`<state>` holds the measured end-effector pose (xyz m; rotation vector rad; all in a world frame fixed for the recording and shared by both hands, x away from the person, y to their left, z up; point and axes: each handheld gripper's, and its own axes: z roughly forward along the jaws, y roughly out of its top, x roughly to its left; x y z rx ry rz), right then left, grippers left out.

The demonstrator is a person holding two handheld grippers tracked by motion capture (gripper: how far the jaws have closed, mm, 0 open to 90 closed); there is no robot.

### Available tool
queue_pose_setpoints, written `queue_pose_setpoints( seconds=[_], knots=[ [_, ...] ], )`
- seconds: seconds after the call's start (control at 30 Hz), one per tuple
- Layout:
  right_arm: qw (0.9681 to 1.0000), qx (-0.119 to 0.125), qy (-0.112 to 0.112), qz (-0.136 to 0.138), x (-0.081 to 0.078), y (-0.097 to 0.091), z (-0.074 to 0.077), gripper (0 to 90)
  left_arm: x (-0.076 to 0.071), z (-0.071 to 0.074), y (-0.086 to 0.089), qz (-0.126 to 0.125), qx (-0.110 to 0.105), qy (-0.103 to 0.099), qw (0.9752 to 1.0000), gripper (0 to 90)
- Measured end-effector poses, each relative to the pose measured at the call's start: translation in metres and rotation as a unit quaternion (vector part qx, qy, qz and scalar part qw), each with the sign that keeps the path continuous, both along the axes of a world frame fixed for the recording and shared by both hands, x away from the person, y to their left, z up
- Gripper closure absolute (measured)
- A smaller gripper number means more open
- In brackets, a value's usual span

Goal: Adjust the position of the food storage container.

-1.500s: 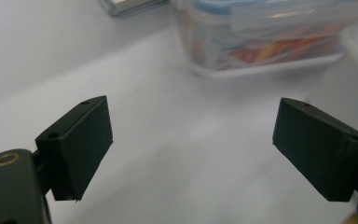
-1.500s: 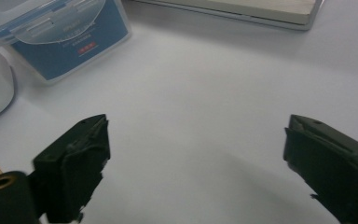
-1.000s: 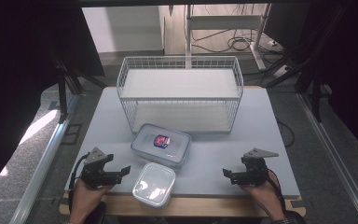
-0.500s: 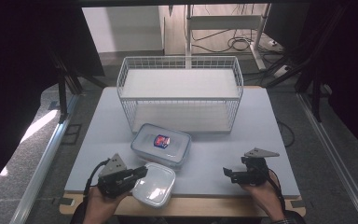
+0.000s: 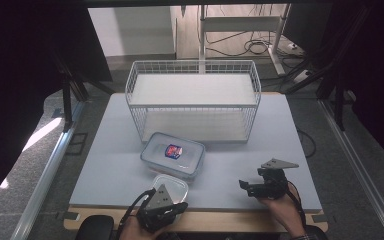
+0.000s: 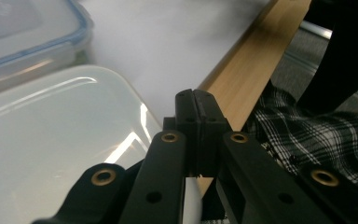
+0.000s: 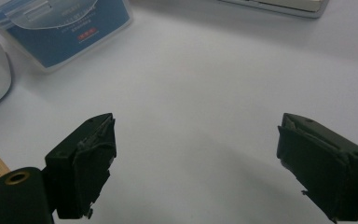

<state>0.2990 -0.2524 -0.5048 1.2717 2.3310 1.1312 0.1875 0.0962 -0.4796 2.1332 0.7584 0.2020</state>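
A clear lidded box (image 5: 172,152) with a blue rim and a red-and-blue label lies at mid-table. Just in front of it sits a smaller milky-white container (image 5: 170,186). My left gripper (image 5: 177,206) hovers at that container's front edge, by the table's wooden lip. In the left gripper view its jaws (image 6: 196,100) are pressed together with nothing visible between them, and the white container (image 6: 51,140) lies to their left. My right gripper (image 5: 245,187) rests open at the front right, its jaws (image 7: 196,158) spread wide over bare table. The lidded box (image 7: 70,28) is ahead of it to the left.
A white wire basket (image 5: 194,102) stands at the back centre of the white table (image 5: 115,165). The wooden front edge (image 6: 247,70) runs beside the left gripper, with a checked sleeve (image 6: 317,140) beyond it. Cables and a stand lie on the floor behind.
My left gripper has moved right from the front-left corner to the white container's front edge. The right gripper has stayed in place.
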Motion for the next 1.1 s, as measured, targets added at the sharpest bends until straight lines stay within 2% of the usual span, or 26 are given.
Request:
queue_pose_setpoints(
  seconds=[0.1,0.17,0.2,0.4,0.5,0.53,0.6,0.7,0.9,1.0,1.1],
  knots=[
    [1.0000,-0.001,-0.001,0.001,0.000,0.000,0.000,13.0,-0.005,-0.004,-0.003,0.011,0.018,0.009,0.9997,90.0],
    [1.0000,-0.001,-0.001,0.001,0.000,0.000,0.000,13.0,-0.005,-0.005,-0.002,0.014,0.020,0.015,0.9996,90.0],
    [1.0000,-0.002,0.002,0.001,0.000,0.000,-0.001,13.2,-0.005,-0.007,0.000,0.013,0.012,0.028,0.9994,90.0],
    [1.0000,-0.007,0.002,0.002,0.001,0.001,-0.001,13.6,-0.006,-0.006,0.002,0.018,0.011,0.030,0.9993,90.0],
    [1.0000,-0.007,0.003,0.001,0.001,0.000,-0.001,13.7,-0.004,-0.002,0.008,0.029,0.010,0.023,0.9993,90.0],
    [1.0000,-0.007,0.002,0.002,0.001,0.000,-0.002,13.9,-0.003,-0.001,0.010,0.041,0.018,0.017,0.9989,90.0],
    [1.0000,-0.008,0.002,0.002,0.001,0.000,-0.002,14.0,-0.002,-0.001,0.014,0.036,0.003,0.030,0.9989,90.0],
    [0.9999,-0.009,0.005,0.001,0.001,0.001,-0.002,14.0,-0.009,0.003,0.006,0.014,-0.002,0.026,0.9996,90.0],
    [0.9999,-0.009,0.004,0.001,0.001,0.001,-0.002,14.1,-0.014,-0.005,-0.002,0.011,0.015,0.033,0.9993,90.0],
    [0.9999,-0.010,0.005,0.001,0.002,0.001,-0.003,14.1,-0.013,-0.008,-0.004,0.019,0.035,0.030,0.9988,90.0],
    [0.9999,-0.010,0.006,0.001,0.001,0.001,-0.003,14.2,-0.013,-0.009,-0.003,0.021,0.035,0.033,0.9986,90.0]
  ],
)
